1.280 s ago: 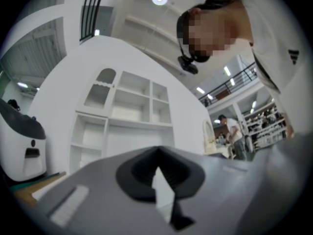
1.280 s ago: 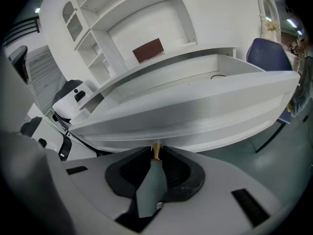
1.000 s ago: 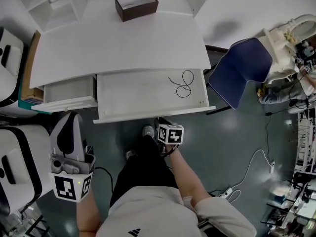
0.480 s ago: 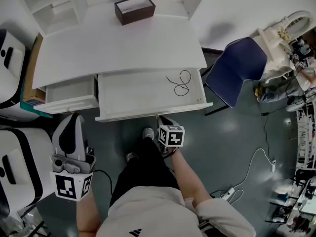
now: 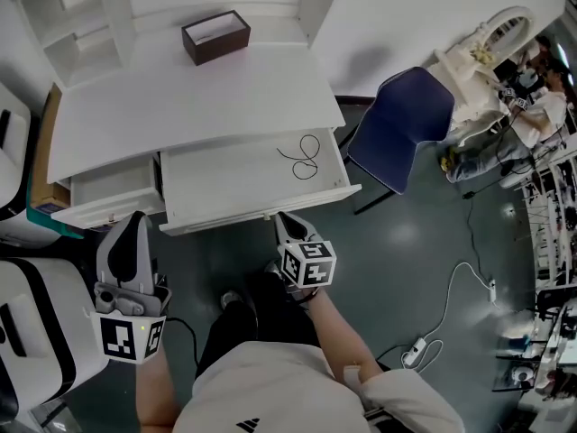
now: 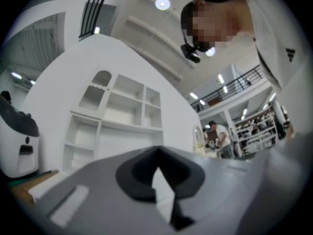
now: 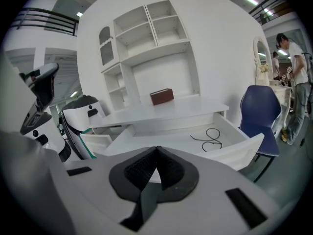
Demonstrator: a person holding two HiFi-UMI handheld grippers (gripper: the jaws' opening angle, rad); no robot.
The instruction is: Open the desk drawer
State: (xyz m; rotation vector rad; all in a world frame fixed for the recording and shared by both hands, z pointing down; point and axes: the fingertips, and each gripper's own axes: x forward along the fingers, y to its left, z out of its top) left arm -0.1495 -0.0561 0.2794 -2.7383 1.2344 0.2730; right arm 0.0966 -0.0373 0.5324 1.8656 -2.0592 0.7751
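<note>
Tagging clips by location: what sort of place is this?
Likely a big lab or workshop hall holding a furniture mock-up: white desk with two open drawers, dark blue chair, cluttered equipment racks.

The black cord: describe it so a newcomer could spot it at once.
Start at the white desk and find its wide open drawer, the one nearer the blue chair. The cord lies in loose loops at that drawer's right end, thin and black, the only thing visible in it.

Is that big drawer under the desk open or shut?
Open: the wide drawer stands pulled out from under the desktop, baring a black cord inside.
</note>
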